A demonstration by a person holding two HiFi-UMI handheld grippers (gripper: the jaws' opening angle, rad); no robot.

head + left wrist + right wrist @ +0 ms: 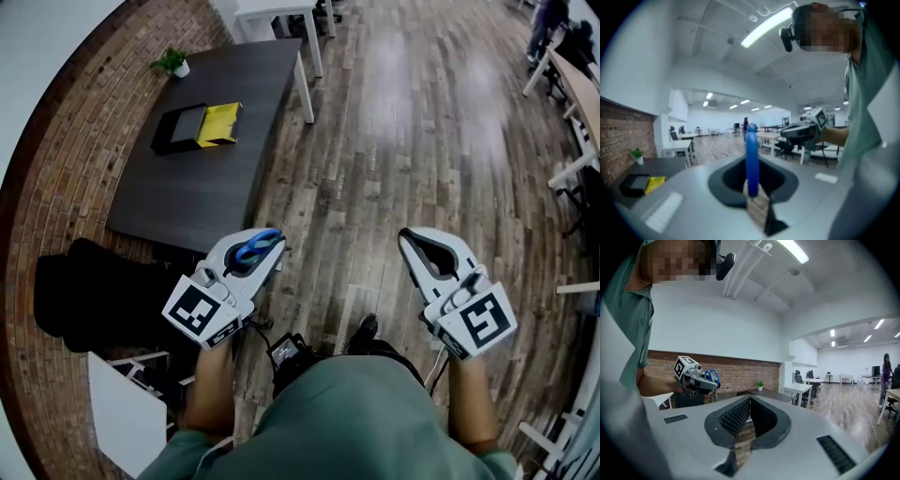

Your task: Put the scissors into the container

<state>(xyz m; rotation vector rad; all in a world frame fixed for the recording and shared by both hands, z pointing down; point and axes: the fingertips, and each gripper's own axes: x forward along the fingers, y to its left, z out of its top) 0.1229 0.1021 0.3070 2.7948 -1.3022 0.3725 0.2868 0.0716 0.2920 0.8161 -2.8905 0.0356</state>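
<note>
My left gripper [266, 242] is shut on a pair of blue-handled scissors [255, 246], held out over the wooden floor in front of me. In the left gripper view the blue handle [751, 157] stands upright between the jaws. The black container [178, 127] lies on the dark table [202, 183] ahead to the left, with a yellow piece [219, 124] against its right side. It also shows small in the left gripper view, the container [633, 184] at the lower left. My right gripper [407, 241] is shut with nothing in it; its ribbed pads [736, 417] meet.
A small potted plant [172, 62] stands at the table's far corner. A brick wall [56, 178] runs along the left. White desks [279, 13] stand beyond the table and more at the right [577, 103]. A black bag [89, 295] sits on the floor by my left side.
</note>
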